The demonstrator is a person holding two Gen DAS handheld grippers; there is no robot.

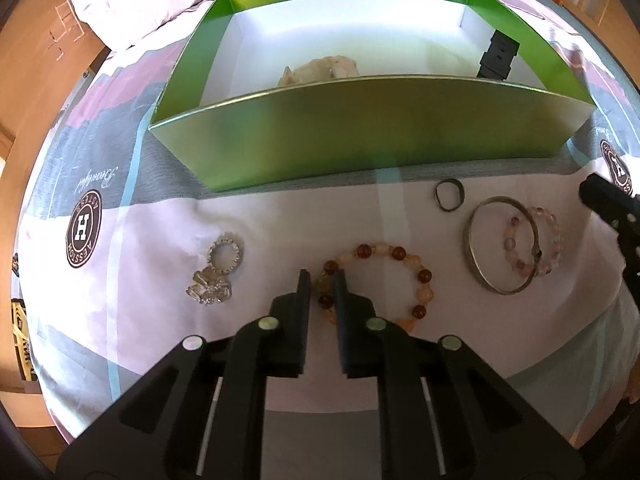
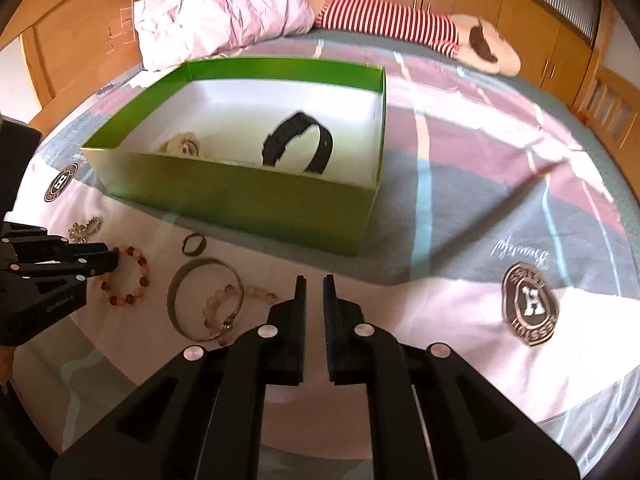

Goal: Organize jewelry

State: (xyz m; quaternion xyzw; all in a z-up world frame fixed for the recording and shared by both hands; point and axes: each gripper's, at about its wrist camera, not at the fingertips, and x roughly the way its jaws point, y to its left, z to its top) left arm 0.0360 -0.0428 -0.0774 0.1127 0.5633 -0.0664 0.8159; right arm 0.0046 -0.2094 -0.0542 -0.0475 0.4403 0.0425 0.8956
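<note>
A green box (image 1: 360, 136) (image 2: 224, 196) stands on the bed sheet and holds a black strap (image 2: 298, 144) (image 1: 498, 54) and a pale beaded piece (image 1: 320, 70) (image 2: 182, 146). In front of it lie an amber bead bracelet (image 1: 400, 258) (image 2: 136, 264), a silver bangle (image 1: 502, 244) (image 2: 180, 280) over a pink bead bracelet (image 1: 552, 240) (image 2: 216, 304), a small dark ring (image 1: 450, 194) (image 2: 194, 243) and a crystal bracelet (image 1: 218, 276) (image 2: 86, 228). My left gripper (image 1: 322, 280) (image 2: 114, 260) has its jaws narrowly apart around the amber bracelet's left edge. My right gripper (image 2: 314, 282) is open narrowly, empty, right of the bangle.
A crumpled pink pillow (image 2: 224, 12) and a striped plush toy (image 2: 400, 24) lie behind the box. Wooden wardrobes (image 2: 500, 4) line the far side. The patterned sheet (image 2: 500, 200) spreads to the right of the box.
</note>
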